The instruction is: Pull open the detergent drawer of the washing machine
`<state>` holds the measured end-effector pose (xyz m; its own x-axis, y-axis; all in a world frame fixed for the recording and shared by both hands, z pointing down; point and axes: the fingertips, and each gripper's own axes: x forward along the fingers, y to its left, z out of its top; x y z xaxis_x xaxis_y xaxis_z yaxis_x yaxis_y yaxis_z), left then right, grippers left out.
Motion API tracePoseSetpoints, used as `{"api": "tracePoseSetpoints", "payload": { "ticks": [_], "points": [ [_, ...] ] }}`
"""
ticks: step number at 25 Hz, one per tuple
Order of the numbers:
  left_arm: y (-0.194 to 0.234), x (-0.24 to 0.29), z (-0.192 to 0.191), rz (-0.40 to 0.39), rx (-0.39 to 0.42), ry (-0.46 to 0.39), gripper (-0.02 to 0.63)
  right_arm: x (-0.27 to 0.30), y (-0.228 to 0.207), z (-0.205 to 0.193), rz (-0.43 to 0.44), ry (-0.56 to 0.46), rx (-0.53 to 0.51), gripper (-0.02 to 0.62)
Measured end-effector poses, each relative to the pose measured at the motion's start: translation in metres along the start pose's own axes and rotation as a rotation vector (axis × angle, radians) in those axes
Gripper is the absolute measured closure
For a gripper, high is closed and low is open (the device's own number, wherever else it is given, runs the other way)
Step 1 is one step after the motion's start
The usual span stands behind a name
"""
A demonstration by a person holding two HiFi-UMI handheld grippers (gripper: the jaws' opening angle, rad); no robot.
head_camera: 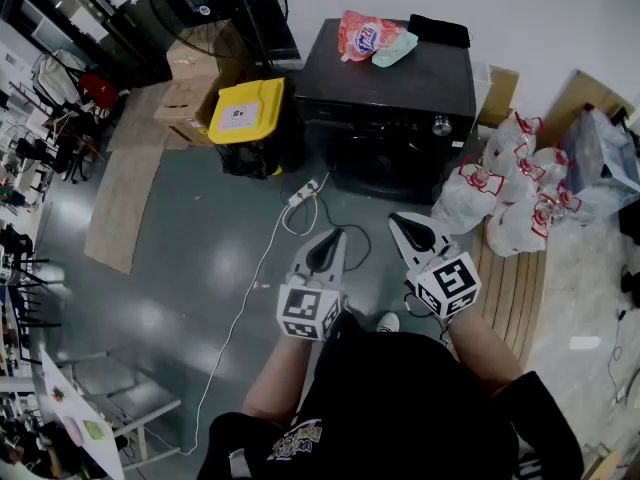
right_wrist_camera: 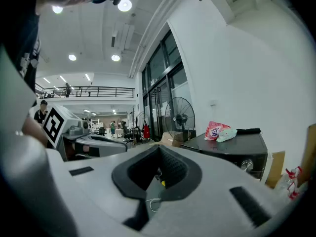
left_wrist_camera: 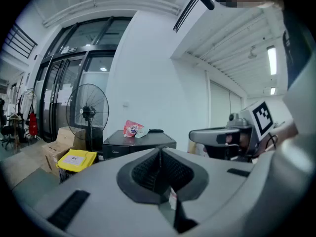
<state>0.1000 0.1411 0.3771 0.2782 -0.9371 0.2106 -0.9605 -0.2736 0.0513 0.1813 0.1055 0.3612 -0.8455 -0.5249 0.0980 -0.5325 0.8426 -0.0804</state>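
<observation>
Left gripper (head_camera: 330,240) and right gripper (head_camera: 408,226), lower centre, each with jaws pressed together and empty; black washing machine (head_camera: 390,83) stands upper centre, well apart.

- I see a glossy grey floor (head_camera: 200,268) carrying everything here.
- At far centre, the black washing machine (head_camera: 390,98) stands on it.
- Just left of that is a yellow-lidded bin (head_camera: 248,118), with cardboard boxes (head_camera: 190,88) further left.
- A brown mat (head_camera: 125,198) lies flat on the left.
- A white power strip (head_camera: 303,191) lies in front of the machine, and its white cable (head_camera: 240,303) trails toward the near side.
- On the right, white bags (head_camera: 500,198) sit beside a wooden slatted board (head_camera: 515,288).
</observation>
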Motion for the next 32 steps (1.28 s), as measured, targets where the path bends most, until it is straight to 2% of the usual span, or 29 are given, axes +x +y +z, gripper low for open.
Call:
{"api": "tracePoseSetpoints", "payload": {
  "ticks": [9, 19, 20, 21, 25, 32],
  "points": [
    [0.006, 0.001, -0.004, 0.006, -0.005, -0.005, 0.592, 0.002, 0.0, 0.003, -0.002, -0.015, 0.023, 0.591],
    [0.03, 0.002, 0.004, 0.008, -0.037, -0.036, 0.589, 0.019, -0.006, 0.007, -0.053, -0.029, 0.034, 0.586],
    [0.034, 0.002, 0.004, 0.009, -0.038, -0.037, 0.588, 0.022, -0.006, 0.007, -0.058, -0.029, 0.036, 0.576],
    [0.037, 0.003, 0.004, 0.009, -0.039, -0.037, 0.581, 0.025, -0.006, 0.006, -0.064, -0.028, 0.039, 0.532],
    [0.055, 0.007, 0.001, 0.007, -0.044, -0.03, 0.475, 0.041, -0.009, 0.001, -0.085, -0.021, 0.059, 0.482],
    [0.087, 0.016, -0.001, -0.026, -0.049, -0.008, 0.393, 0.074, -0.009, -0.001, -0.104, -0.001, 0.079, 0.417]
  ]
}}
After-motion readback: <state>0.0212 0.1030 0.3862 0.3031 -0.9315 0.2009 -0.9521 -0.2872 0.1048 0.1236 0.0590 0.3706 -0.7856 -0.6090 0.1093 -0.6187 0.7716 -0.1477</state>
